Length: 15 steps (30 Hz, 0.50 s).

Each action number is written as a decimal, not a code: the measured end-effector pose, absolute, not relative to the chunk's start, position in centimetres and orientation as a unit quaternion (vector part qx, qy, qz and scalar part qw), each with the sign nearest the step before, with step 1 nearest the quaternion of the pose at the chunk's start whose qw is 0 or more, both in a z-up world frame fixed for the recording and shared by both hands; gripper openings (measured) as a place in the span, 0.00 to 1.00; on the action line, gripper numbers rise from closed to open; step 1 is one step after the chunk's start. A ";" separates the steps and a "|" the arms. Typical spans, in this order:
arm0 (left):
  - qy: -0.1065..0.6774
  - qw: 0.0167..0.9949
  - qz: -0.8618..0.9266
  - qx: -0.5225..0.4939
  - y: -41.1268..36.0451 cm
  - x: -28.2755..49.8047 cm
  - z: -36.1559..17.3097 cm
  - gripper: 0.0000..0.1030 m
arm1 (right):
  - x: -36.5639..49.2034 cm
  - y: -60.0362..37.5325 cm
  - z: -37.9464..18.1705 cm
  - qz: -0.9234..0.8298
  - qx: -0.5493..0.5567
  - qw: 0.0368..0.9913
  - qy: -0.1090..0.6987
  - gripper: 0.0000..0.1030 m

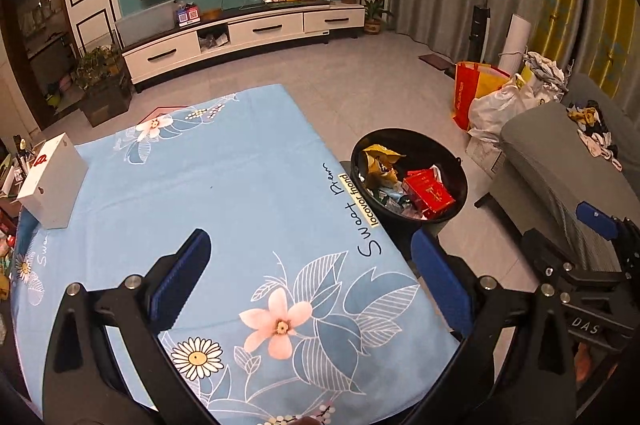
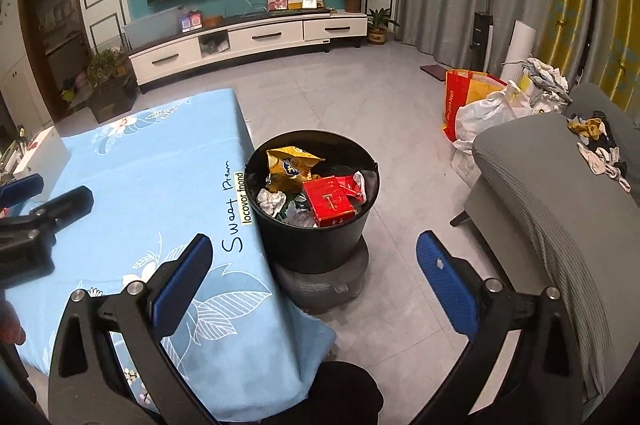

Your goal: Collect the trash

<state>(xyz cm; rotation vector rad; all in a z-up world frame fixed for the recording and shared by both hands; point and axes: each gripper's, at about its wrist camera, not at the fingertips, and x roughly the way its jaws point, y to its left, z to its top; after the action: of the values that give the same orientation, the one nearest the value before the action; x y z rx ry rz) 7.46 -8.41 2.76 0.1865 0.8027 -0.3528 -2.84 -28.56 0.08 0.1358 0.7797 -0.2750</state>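
A black bin (image 2: 316, 241) stands on a grey floor cushion beside the table's right edge; the left wrist view shows the same bin (image 1: 460, 185) further right. Inside lie a red box (image 2: 328, 201), a yellow snack bag (image 2: 290, 163) and crumpled white paper (image 2: 272, 201). My left gripper (image 1: 316, 277) hangs open over the blue flowered tablecloth (image 1: 224, 193), with nothing between its blue pads. My right gripper (image 2: 316, 279) is open too, held above the table's corner and the floor in front of the bin, holding nothing. The left gripper (image 2: 24, 191) also shows at the right wrist view's left edge.
A white box (image 1: 52, 181) sits on the table's far left corner. A grey sofa (image 2: 560, 209) with socks on it stands to the right. Bags (image 2: 476, 105) lie on the floor beyond it. A TV cabinet (image 2: 248, 41) lines the far wall.
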 end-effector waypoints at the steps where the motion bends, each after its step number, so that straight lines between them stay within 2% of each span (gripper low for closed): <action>1: 0.388 0.901 -0.171 0.092 -8.5 7.3 2.8 0.97 | -2.9 -28.6 0.1 -0.133 0.067 0.914 0.378 0.97; 15: 0.382 0.905 -0.163 0.094 -8.7 6.6 2.9 0.97 | -3.4 -28.7 0.3 -0.131 0.070 0.915 0.375 0.97</action>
<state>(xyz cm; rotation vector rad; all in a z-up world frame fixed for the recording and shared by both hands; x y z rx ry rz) 6.65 -8.70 2.86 0.1942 0.7895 -0.3377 -3.38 -28.68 0.27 0.1433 0.7714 -0.2705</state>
